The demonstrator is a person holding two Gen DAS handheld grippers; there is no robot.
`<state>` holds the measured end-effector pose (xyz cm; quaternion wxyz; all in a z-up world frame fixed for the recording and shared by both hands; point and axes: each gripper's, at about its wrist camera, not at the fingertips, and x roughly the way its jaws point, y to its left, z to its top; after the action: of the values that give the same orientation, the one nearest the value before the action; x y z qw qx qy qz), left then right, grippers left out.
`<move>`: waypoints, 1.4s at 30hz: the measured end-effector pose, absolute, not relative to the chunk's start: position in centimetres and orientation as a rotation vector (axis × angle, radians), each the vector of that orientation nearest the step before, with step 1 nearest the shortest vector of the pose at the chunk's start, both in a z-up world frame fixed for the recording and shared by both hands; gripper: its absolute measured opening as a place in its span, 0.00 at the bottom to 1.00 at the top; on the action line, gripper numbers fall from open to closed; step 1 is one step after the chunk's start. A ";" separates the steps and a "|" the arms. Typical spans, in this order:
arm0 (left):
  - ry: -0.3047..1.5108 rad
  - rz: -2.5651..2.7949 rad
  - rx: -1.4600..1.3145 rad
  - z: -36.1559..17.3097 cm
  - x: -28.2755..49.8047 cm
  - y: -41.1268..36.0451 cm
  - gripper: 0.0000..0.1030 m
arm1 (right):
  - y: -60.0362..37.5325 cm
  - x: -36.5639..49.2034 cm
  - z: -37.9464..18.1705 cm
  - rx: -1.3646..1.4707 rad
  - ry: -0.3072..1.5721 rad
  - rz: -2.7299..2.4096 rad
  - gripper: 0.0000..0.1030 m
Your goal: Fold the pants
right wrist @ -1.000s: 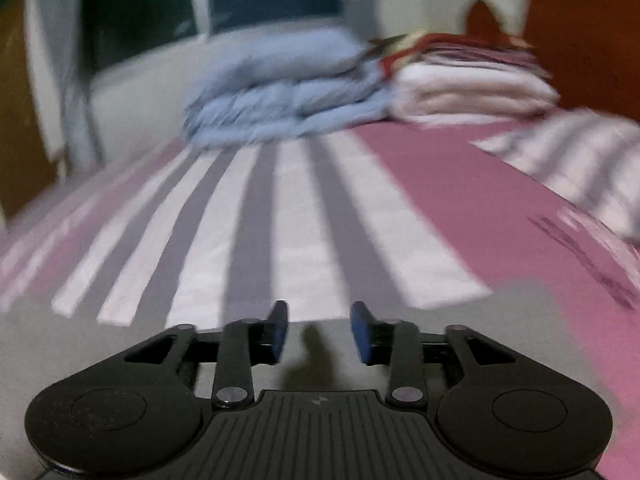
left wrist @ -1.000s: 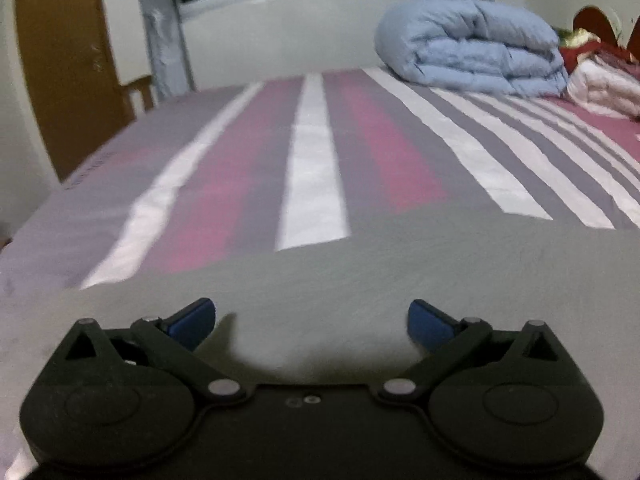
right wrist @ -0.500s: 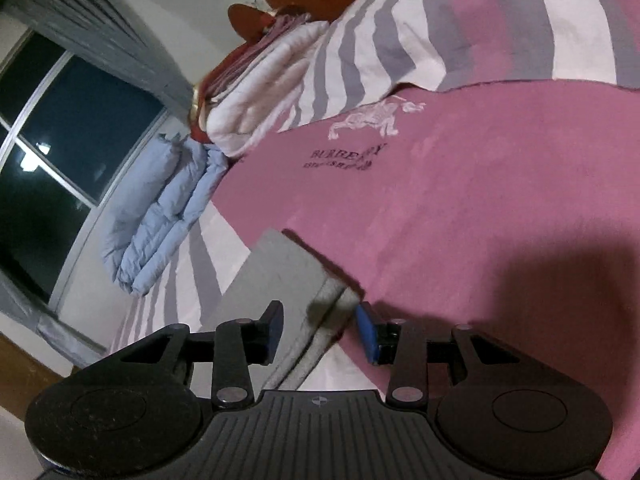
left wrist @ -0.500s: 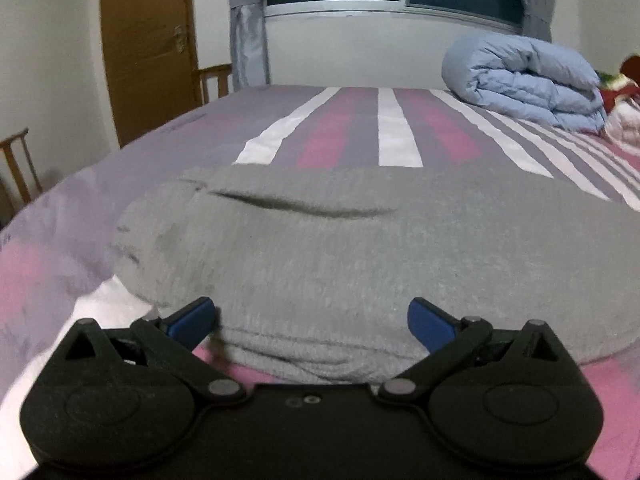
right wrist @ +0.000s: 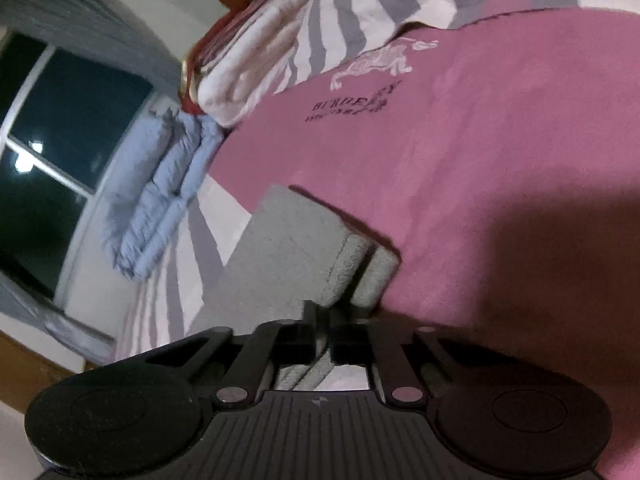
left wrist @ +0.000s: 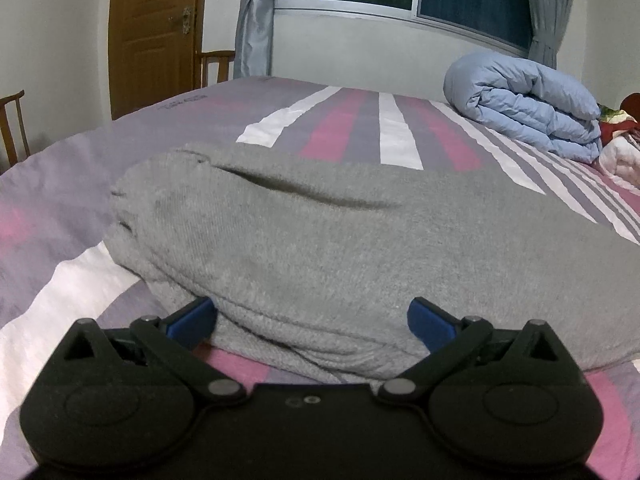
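Note:
The grey pants lie folded in layers on the striped bed. In the left wrist view they fill the middle, with the waistband end at the left. My left gripper is open, its blue fingertips wide apart on either side of the near folded edge. In the right wrist view the camera is rolled sideways. My right gripper is shut on the near edge of the pants, whose stacked cuff ends show just beyond the fingers.
The bed sheet has pink, grey and white stripes. A folded blue duvet and stacked blankets sit at the far side near the headboard. A door, chairs and a window line the wall.
My right gripper rolled sideways at the pants' cuff end, then closed on the edge. My left gripper pulled back to the near folded edge and stays open.

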<state>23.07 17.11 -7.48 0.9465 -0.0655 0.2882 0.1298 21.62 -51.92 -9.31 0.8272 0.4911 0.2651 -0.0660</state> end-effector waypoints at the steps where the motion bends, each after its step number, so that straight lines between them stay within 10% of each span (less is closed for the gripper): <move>1: 0.586 0.265 -0.133 -7.5 23.0 17.1 0.95 | -51.8 21.2 -8.9 1.014 0.544 -0.147 0.05; 7: 0.587 0.262 -0.138 -7.4 23.0 17.1 0.95 | -51.2 20.5 -9.2 0.938 0.536 -0.161 0.06; 12: 0.585 0.259 -0.145 -7.5 22.9 17.3 0.95 | -50.8 18.0 -8.1 0.957 0.455 -0.177 0.36; 18: 0.585 0.258 -0.146 -7.5 22.9 17.3 0.95 | -50.7 20.3 -10.0 1.028 0.538 -0.119 0.36; 20: 0.585 0.259 -0.145 -7.5 22.9 17.3 0.95 | -50.6 21.2 -10.5 1.011 0.552 -0.121 0.12; 42: 0.497 0.455 -0.223 -4.0 22.8 23.1 0.82 | -51.2 21.0 -10.8 0.994 0.572 -0.094 0.09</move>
<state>22.78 23.10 -4.04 0.9376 -0.1092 0.2435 0.2227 20.96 -51.18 -10.80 0.8389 0.4702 0.2705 -0.0447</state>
